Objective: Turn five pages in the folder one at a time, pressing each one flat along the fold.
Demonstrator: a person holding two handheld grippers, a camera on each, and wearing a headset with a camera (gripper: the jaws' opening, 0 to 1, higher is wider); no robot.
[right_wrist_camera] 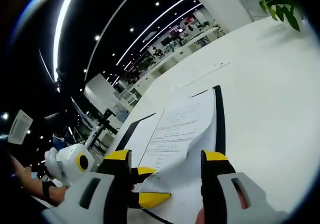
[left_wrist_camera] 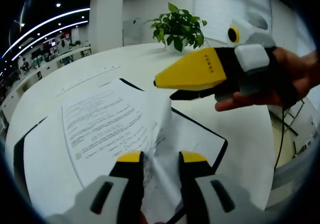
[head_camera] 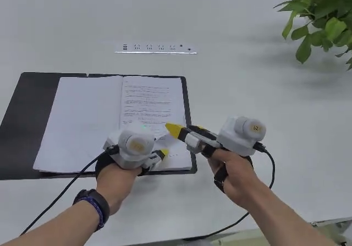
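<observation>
Overall light: bright, even, from overhead; the white bench (head_camera: 247, 81) reads pale grey in the head view.
Sources: curved ceiling strips (right_wrist_camera: 85, 28) and small spot lamps, far beyond the folder (right_wrist_camera: 218, 114) in both gripper views.
Shadows: soft and faint; one diffuse patch beside the plant (head_camera: 322, 15), right of the folder and beyond it.
Glare: the folder's pages wash near white; fine print unreadable.
Focus: head view slightly soft; left tongs (left_wrist_camera: 161, 159) blurred up close.
Distortion: strong fisheye; folder edges bow, the hall behind the folder falls dark.
</observation>
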